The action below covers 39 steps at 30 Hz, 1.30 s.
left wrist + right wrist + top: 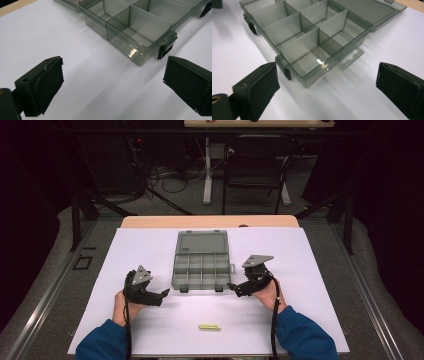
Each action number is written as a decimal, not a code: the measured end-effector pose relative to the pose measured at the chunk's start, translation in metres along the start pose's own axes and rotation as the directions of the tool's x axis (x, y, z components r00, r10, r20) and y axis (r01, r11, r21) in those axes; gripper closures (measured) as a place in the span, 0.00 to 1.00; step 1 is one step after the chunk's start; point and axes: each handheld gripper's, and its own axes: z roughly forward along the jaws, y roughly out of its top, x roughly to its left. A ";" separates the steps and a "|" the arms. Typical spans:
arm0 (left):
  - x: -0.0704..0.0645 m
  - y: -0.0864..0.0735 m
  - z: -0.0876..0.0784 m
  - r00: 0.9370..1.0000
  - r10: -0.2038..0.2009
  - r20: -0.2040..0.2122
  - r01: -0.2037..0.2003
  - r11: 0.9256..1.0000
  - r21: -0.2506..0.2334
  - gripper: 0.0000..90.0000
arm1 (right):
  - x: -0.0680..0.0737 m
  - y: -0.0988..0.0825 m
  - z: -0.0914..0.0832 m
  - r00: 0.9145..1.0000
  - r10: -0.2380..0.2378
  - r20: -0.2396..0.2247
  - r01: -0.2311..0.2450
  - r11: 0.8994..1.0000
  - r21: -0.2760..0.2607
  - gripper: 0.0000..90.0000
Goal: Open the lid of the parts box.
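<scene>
A smoky grey plastic compartment box point(201, 267) lies open in the middle of the white table sheet point(145, 250), its lid point(201, 241) folded flat behind it. Its several compartments look empty. My left gripper point(164, 296) sits just left of the box's front left corner, jaws open and nothing between them. In the left gripper view my gripper point(112, 85) faces the box point(140, 27) and a black latch point(166, 47). My right gripper point(233, 287) is at the front right corner, open and empty. In the right gripper view my gripper point(327, 85) points at the box corner point(304, 37).
A small yellow-green object point(209, 327) lies on the sheet near the front edge, between my forearms. The table's wooden edge point(210, 221) shows at the back. Beyond it stand a dark chair point(255, 165) and cables on the floor.
</scene>
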 end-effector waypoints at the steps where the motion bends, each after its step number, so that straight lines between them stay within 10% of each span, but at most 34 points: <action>1: 0.000 0.000 0.000 1.000 0.000 0.000 0.000 1.000 0.000 0.02 | 0.000 0.000 0.000 1.000 0.000 0.000 0.000 1.000 0.000 0.04; 39: -0.016 -0.016 -0.022 0.997 -0.070 -0.022 0.069 0.997 -0.045 0.00 | 0.037 -0.014 -0.018 0.991 -0.135 -0.003 0.135 0.990 -0.047 0.00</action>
